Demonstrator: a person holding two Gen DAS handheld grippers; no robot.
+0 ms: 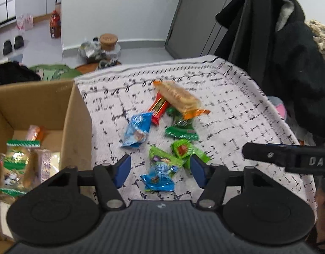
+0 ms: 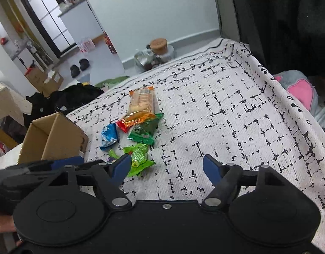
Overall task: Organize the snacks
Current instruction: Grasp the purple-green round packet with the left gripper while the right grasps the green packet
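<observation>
Centrally in the left wrist view, loose snack packets (image 1: 162, 127) lie on the patterned cloth (image 1: 236, 105); the left gripper (image 1: 160, 170), jaws wide, brackets a green-and-blue packet (image 1: 160, 172). At lower left, the cardboard box (image 1: 75, 114) holds more snacks. The right gripper (image 2: 166, 167), jaws wide and holding nothing, fills the lower right-wrist frame, beside a green packet (image 2: 139, 158).

A lived-in home — slippers (image 2: 80, 66) on the floor at ten o'clock beside a glass-paned door (image 2: 49, 19), a dark coat (image 1: 289, 48) hanging at two o'clock, a patterned tablecloth (image 2: 236, 116), and a cork-lidded jar (image 2: 159, 46) at twelve.
</observation>
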